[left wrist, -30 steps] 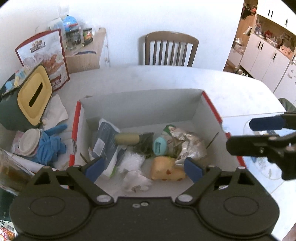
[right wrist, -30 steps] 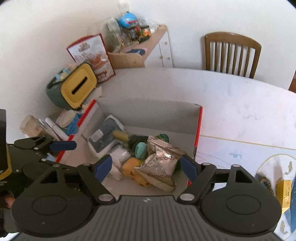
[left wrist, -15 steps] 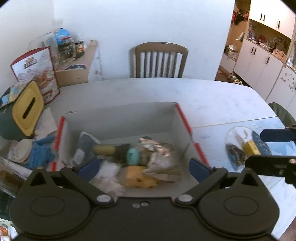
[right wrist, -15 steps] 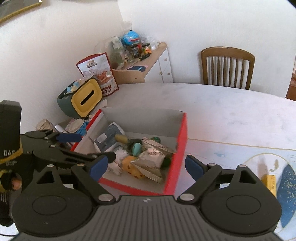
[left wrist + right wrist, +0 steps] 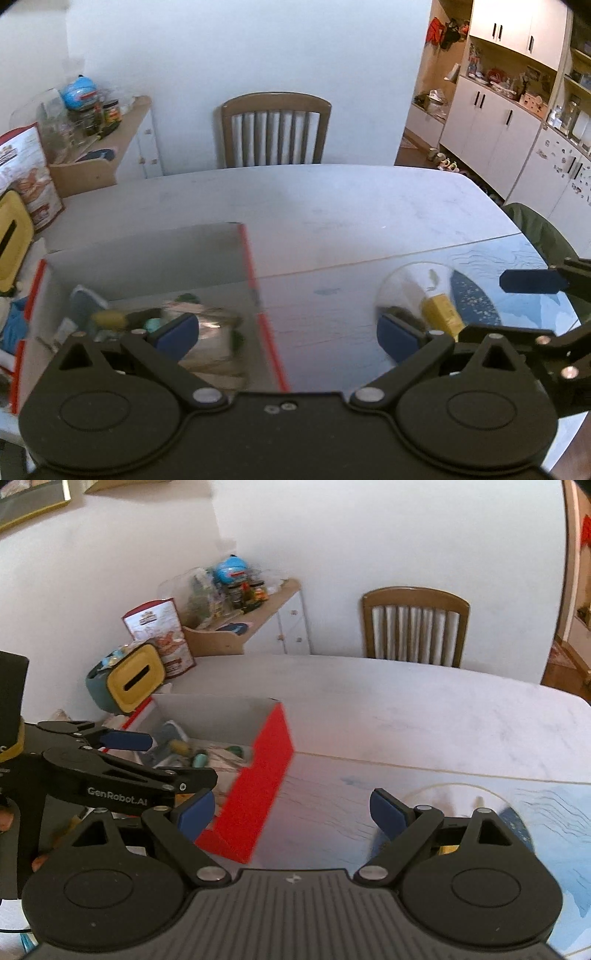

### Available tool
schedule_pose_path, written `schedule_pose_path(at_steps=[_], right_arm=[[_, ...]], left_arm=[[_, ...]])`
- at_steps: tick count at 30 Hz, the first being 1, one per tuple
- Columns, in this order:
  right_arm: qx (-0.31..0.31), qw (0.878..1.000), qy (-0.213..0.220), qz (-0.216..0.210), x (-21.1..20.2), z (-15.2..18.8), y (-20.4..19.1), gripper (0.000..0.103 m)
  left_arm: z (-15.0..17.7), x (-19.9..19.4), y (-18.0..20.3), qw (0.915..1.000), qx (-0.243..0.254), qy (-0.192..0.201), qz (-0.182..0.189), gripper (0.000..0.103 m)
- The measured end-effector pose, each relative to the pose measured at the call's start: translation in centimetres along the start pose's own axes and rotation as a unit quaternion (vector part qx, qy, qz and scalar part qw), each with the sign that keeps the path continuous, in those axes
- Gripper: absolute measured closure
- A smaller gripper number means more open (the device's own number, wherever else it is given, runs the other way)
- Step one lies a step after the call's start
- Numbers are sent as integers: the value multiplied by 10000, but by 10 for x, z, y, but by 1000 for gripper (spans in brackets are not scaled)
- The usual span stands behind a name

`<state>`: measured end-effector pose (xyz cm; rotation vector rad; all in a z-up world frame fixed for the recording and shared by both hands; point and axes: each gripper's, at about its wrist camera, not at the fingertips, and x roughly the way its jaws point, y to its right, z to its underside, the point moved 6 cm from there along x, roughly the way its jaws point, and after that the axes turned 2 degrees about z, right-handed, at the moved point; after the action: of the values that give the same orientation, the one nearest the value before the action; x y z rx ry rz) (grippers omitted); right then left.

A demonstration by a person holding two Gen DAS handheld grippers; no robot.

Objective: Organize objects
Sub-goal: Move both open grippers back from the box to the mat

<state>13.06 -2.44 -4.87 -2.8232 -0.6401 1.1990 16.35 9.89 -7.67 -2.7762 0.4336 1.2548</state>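
Two grippers: left gripper point(image 5: 288, 334) and right gripper point(image 5: 291, 810) both spread wide, holding nothing
Box: red cardboard box point(image 5: 258, 775) on table point(image 5: 332, 206), full of snacks
Yellow packet point(image 5: 441, 314): on blue mat point(image 5: 517, 295), right of box

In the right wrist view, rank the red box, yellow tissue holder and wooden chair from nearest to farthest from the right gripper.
1. red box, just left of the right gripper.
2. yellow tissue holder, farther left, by the wall.
3. wooden chair, across the table.

Red box point(image 5: 258, 786), yellow tissue holder point(image 5: 135, 677), brown chair point(image 5: 275, 129)
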Motion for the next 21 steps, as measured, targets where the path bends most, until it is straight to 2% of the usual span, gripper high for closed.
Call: schedule_pose_path(at_steps=[10,21], right_arm=[[111,9993,-234,278,4,22,80,12],[507,9955,-610,520,23,50,149,12]], left_arm=[[6,40,60,9995,-22,-253,208,0],[17,90,94,9992,141,-365,68,0]])
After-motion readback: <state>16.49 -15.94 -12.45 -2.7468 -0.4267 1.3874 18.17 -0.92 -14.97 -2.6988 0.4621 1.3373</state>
